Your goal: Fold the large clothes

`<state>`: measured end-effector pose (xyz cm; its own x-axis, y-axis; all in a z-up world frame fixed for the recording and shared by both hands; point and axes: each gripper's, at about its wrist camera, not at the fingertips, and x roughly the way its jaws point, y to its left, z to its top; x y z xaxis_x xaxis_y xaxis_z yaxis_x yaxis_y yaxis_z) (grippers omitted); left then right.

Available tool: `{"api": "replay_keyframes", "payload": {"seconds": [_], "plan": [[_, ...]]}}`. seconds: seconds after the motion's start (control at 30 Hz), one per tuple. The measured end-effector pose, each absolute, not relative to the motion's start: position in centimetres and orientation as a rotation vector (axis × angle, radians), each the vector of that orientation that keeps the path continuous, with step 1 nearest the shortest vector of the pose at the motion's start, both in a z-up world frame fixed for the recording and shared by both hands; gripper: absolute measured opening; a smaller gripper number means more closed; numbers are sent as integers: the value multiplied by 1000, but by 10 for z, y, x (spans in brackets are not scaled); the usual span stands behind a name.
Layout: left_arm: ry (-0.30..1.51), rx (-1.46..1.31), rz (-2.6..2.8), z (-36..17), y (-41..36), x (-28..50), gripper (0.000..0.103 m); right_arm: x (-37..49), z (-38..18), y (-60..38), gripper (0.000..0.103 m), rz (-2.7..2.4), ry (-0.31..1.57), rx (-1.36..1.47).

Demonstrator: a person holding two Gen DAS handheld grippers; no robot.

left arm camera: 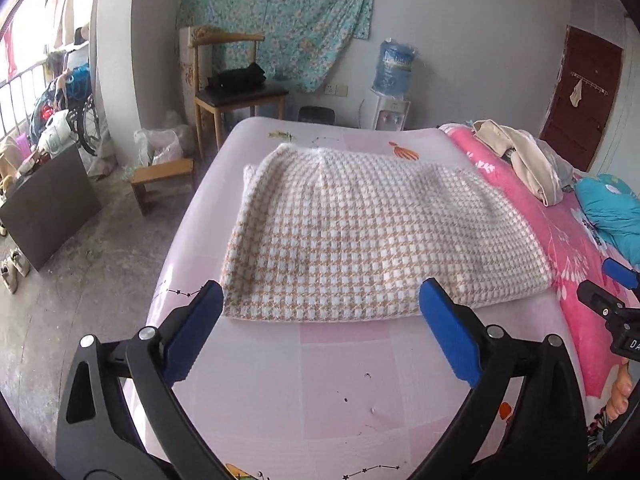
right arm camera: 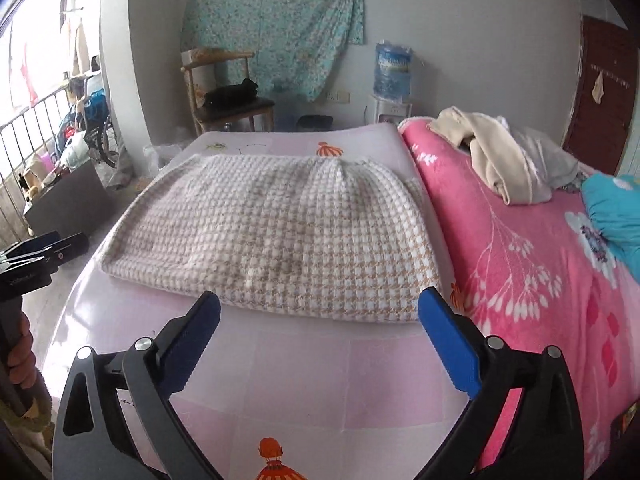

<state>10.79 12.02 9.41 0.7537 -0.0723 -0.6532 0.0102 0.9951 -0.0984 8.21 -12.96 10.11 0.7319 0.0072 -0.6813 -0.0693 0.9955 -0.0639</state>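
Observation:
A beige-and-white checked garment (left arm camera: 372,236) (right arm camera: 280,236) lies folded flat on the pale pink bed sheet (left arm camera: 340,376) (right arm camera: 320,380). My left gripper (left arm camera: 320,300) hovers open in front of the garment's near edge, nothing between its blue pads. My right gripper (right arm camera: 320,304) is open too, above the near right part of the same edge, holding nothing. The right gripper also shows at the right edge of the left wrist view (left arm camera: 616,292); the left one appears at the left edge of the right wrist view (right arm camera: 44,252).
A pink flowered blanket (right arm camera: 520,264) covers the bed's right side, with a cream garment pile (right arm camera: 500,160) and a teal pillow (right arm camera: 616,208) on it. Beyond the bed stand a wooden chair (left arm camera: 236,92), a water dispenser (left arm camera: 392,80) and a low stool (left arm camera: 160,180).

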Motion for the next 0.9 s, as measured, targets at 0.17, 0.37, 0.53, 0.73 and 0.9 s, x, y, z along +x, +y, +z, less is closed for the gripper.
{"api": "replay_keyframes", "payload": {"seconds": [0.17, 0.37, 0.53, 0.73, 0.9], "plan": [[693, -21, 15, 108, 100, 98, 95, 69, 119, -114, 97, 7, 672, -133], [770, 45, 65, 96, 86, 101, 95, 72, 107, -112, 97, 4, 715, -96], [873, 86, 96, 69, 73, 109, 95, 81, 86, -110, 97, -17, 804, -75], [937, 80, 97, 53, 66, 109, 95, 88, 65, -118, 97, -39, 906, -14], [955, 84, 100, 49, 60, 109, 95, 90, 56, -117, 97, -32, 944, -5]]}}
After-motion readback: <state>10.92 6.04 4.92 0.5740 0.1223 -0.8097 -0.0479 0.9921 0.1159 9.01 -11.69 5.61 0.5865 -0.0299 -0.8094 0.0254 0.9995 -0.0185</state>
